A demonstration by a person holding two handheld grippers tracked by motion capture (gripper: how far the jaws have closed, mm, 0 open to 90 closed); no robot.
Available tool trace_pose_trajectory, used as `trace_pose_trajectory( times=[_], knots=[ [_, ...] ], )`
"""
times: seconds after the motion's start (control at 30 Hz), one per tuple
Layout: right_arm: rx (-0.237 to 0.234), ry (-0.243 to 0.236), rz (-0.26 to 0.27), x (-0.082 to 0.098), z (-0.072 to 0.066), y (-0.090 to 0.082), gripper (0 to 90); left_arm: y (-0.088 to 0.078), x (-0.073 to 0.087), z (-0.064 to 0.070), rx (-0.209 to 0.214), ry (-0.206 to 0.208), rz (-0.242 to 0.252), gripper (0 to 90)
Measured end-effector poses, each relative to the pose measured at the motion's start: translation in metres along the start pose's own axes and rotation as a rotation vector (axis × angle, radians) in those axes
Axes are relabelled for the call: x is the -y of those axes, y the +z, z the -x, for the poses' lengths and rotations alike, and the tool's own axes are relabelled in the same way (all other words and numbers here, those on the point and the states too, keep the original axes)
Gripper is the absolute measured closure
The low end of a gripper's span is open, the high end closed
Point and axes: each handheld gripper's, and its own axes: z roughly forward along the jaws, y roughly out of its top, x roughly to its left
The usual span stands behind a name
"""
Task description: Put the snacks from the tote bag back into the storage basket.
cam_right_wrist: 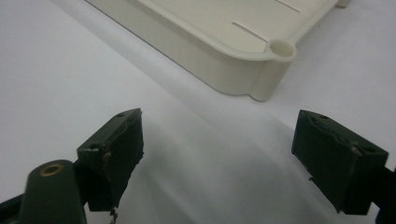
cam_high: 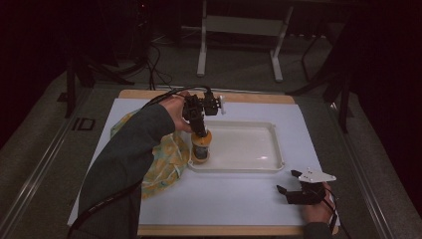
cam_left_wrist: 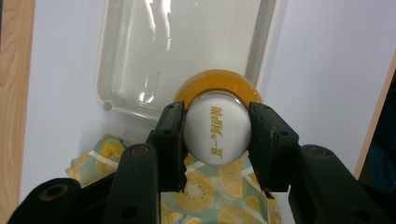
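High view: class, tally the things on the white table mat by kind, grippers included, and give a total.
Bottle: 1
Tray: 1
Patterned cloth: 1
Grippers: 2, left gripper and right gripper
Total: 5

the room is dim, its edges falling to near black. beyond the left gripper a grey carpeted floor runs back to a pale metal table frame on two legs. dark cables trail over the floor up and left of that gripper. under both grippers a white sheet covers a wooden table.
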Motion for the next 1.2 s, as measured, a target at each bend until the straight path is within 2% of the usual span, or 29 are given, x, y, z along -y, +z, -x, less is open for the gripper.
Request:
trace_pose_trajectory(
  times=[0.8, 1.2],
  knots=[
    [0.000, 0.000, -0.004, 0.000, 0.000, 0.000, 16.2, 0.013, -0.008, 0.006, 0.019, 0.004, 0.002, 59.1],
    [0.000, 0.001, -0.006, 0.000, 0.000, 0.000, 16.2, 0.023, -0.010, 0.008, 0.032, 0.010, -0.017, 59.1]
  ],
)
